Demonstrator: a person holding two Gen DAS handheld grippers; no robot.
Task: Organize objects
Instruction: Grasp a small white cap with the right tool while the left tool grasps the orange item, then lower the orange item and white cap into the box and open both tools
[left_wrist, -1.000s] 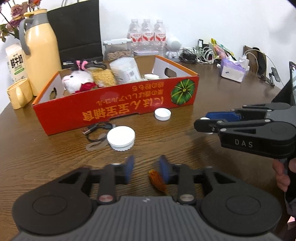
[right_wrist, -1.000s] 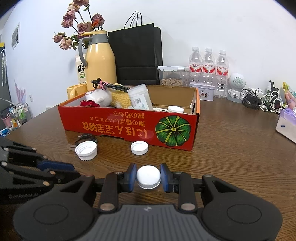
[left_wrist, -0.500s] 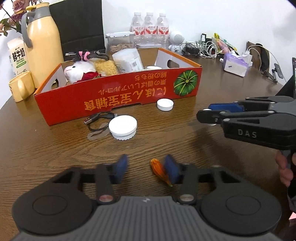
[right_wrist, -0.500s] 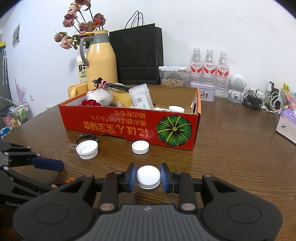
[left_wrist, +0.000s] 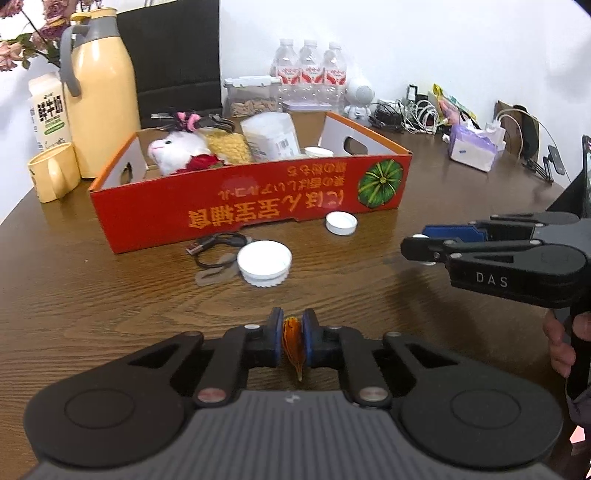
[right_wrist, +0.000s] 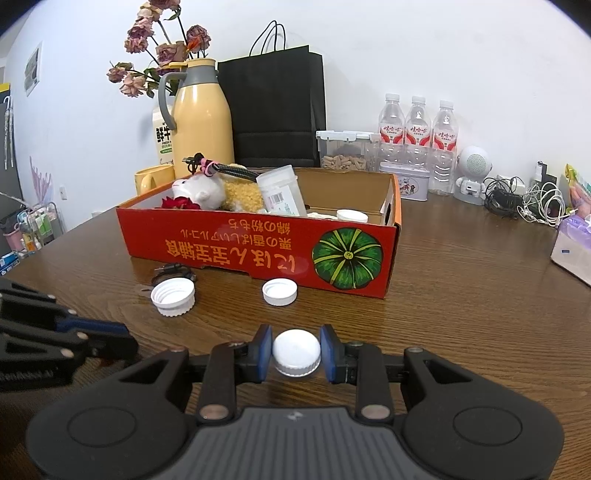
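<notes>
Two loads are held at once above the wooden surface (right_wrist: 461, 280), and the step in hand is judged to be the carrying of gathered items toward the red cardboard box (right_wrist: 258, 247). The left hand-held gripper (left_wrist: 292, 341) is pressed nearly together, its blue pads pinching a small orange petal-like scrap (left_wrist: 291, 339) that hangs on edge between them. The right hand-held gripper (right_wrist: 296, 352) is drawn in only as far as a white bottle cap (right_wrist: 296, 352) allows, the cap being clamped across its width, top up. Still lying loose on the surface in front of the box are a large white lid (left_wrist: 264, 260), a smaller white cap (left_wrist: 341, 222) and a coiled black cable (left_wrist: 218, 245). The next move is judged to call for each load to be lifted over the box's front wall and released inside, where a plush toy (left_wrist: 177, 151) and a plastic jar (left_wrist: 271, 136) are already stowed; whether the light scrap will drop cleanly from the pads cannot be told.
</notes>
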